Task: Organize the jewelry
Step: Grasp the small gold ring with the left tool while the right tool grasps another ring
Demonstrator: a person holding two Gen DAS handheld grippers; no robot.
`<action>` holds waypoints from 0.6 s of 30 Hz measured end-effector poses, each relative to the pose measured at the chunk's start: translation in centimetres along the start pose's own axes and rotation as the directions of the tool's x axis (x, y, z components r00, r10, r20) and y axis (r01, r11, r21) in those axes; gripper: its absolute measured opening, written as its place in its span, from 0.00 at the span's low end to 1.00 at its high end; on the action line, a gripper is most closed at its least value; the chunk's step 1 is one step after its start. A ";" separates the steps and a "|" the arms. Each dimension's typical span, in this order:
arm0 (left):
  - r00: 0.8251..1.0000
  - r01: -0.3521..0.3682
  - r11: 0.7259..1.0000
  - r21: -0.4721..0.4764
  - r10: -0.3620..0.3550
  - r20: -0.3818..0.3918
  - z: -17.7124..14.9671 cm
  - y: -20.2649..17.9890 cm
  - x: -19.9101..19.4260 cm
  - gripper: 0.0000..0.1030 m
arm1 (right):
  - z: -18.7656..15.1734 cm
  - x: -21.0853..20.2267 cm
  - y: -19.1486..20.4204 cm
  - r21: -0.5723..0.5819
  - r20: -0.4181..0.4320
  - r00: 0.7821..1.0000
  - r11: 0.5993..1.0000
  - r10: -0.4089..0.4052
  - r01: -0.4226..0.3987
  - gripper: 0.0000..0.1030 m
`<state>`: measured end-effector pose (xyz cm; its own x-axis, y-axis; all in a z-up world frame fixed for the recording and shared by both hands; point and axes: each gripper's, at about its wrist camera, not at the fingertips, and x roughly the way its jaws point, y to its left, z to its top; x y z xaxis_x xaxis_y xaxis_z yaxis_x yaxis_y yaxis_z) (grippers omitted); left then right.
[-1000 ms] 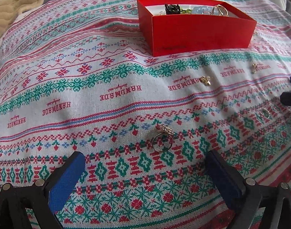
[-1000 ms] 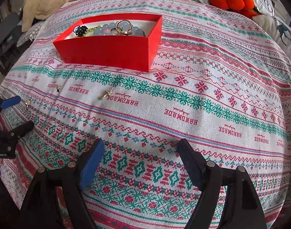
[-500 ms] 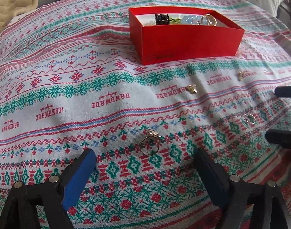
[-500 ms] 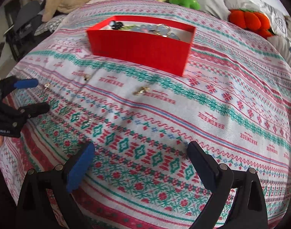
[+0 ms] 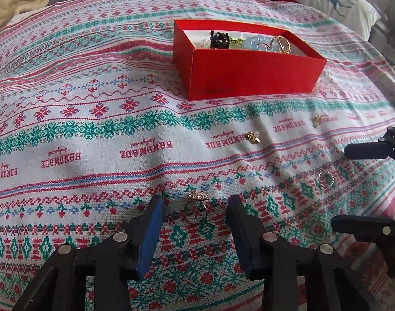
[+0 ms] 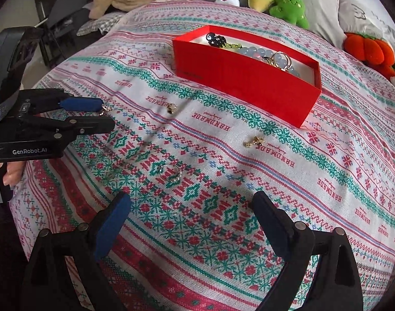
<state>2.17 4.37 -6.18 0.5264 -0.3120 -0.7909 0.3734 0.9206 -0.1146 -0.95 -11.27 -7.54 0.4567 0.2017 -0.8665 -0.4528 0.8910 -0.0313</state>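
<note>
Evidently a pickup is being lined up: the left gripper (image 5: 195, 208) is spread around the gold jewelled ring (image 5: 196, 207), untouched between its pads; the red cardboard box (image 5: 249, 64) lies well ahead. The right gripper (image 6: 191, 208) is held spread, empty.

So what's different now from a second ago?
The left gripper moved forward and narrowed its jaws around the gold ring, not yet touching it. The right gripper swung toward the silver ring, still open. Nothing was picked up; the red box and loose earrings stayed put.
</note>
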 end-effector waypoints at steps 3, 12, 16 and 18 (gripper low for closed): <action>1.000 -0.006 1.000 0.011 0.006 -0.006 0.1 -0.2 0.1 0.33 | 0.4 0.1 0.5 -0.007 -0.005 1.000 1.000 0.012 -0.012 0.83; 1.000 -0.006 1.000 -0.004 0.006 -0.019 0.8 0.0 0.5 0.11 | 1.5 1.0 1.1 0.019 -0.019 0.998 0.998 0.055 -0.055 0.65; 1.000 -0.007 1.000 -0.001 0.007 -0.020 0.8 0.0 0.3 0.11 | 2.3 1.7 1.4 0.026 -0.026 0.997 0.997 0.068 -0.067 0.55; 1.000 -0.007 1.000 -0.002 0.007 -0.020 0.8 0.0 0.3 0.11 | 2.6 1.8 1.3 0.035 -0.030 0.997 0.997 0.071 -0.070 0.47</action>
<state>2.93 4.05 -5.92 0.5136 -0.3009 -0.8035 0.3683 0.9231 -0.1103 1.30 -8.69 -7.82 0.4001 0.2525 -0.8810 -0.4568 0.8883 0.0472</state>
